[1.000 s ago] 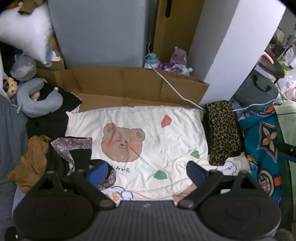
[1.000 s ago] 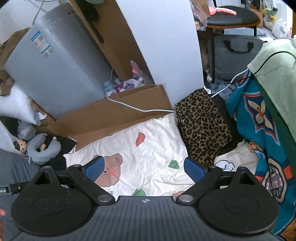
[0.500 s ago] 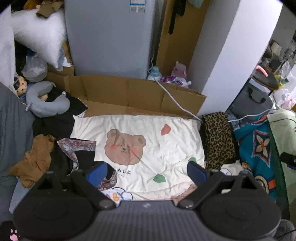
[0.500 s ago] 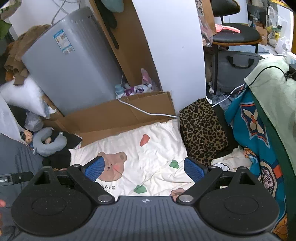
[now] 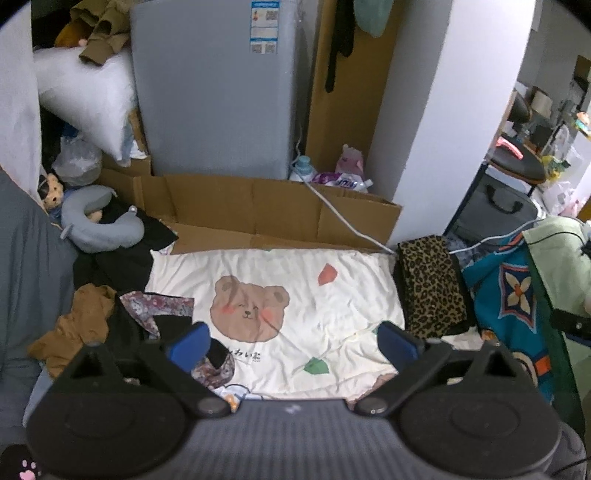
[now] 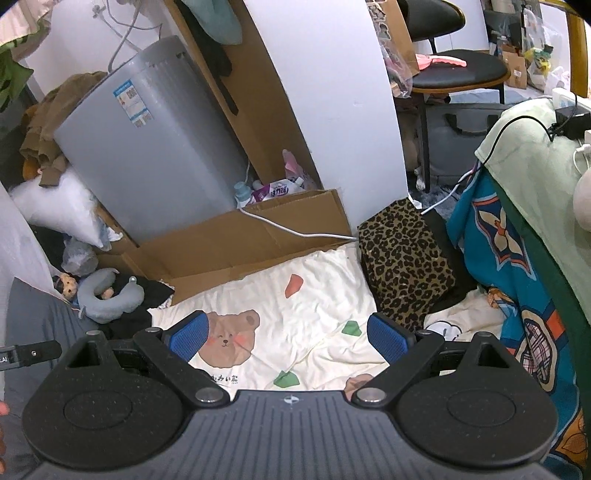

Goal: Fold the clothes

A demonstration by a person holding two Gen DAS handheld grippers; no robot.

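A tall grey appliance [image 5: 218, 96] stood at the back, a label [image 5: 263, 26] stuck near its top; a white pillow [image 5: 85, 99] leaned against its left side, with a brown garment-like bundle on top; flattened cardboard [image 5: 258, 210] ran along the floor in front; a white cable [image 5: 340, 218] trailed across the cardboard; a blue-capped bottle [image 6: 242, 192] and a refill pouch [image 6: 275, 190] sat tucked behind the cardboard; a grey neck pillow [image 5: 99, 225] lay at the left, a small plush doll [image 5: 51, 188] just beside it; far right, a black-seated chair [image 6: 458, 70] carried something pink [image 6: 441, 61]; a dark bag [image 6: 458, 136] sat beneath it.
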